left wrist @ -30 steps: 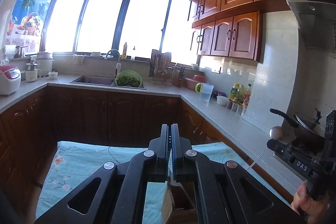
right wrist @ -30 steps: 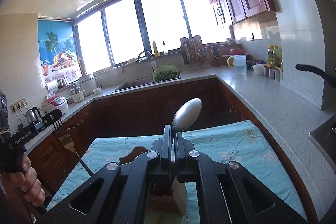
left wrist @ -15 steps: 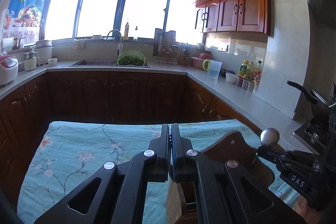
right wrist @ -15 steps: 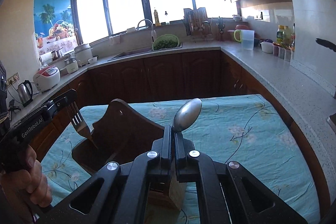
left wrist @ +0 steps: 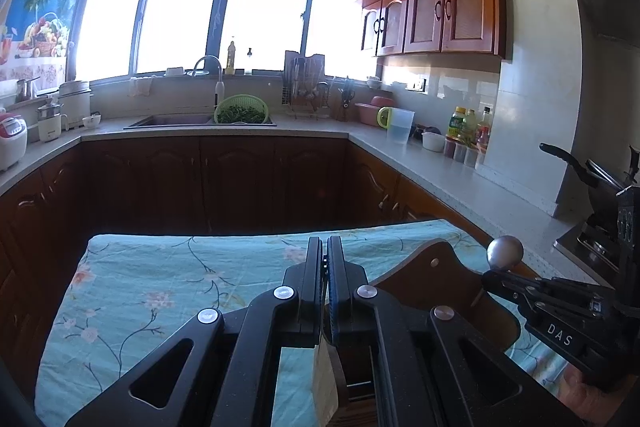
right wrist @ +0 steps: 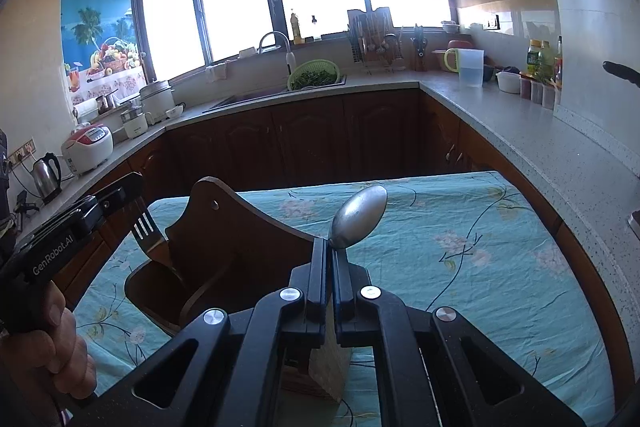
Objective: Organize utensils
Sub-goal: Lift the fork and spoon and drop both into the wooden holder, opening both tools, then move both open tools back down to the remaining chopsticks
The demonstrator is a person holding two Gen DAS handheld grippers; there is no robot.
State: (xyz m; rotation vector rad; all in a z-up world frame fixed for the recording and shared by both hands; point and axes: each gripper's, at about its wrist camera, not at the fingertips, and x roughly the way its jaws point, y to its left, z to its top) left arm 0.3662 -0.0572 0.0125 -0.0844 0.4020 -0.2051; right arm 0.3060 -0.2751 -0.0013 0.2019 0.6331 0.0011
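Right hand-held gripper [right wrist: 330, 259] clamped on a spoon [right wrist: 360, 217]; left hand-held gripper [right wrist: 132, 187] clamped on a fork [right wrist: 146, 233]. Wooden holder [right wrist: 208, 251], on the desk [right wrist: 480, 247], lies between them, just below. Neither utensil is yet deposited; both remain.

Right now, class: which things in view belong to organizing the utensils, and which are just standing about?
Part of the job:
spoon in the right gripper
fork in the left gripper
wooden holder

Standing about:
kettle
rice cooker
green colander
jug
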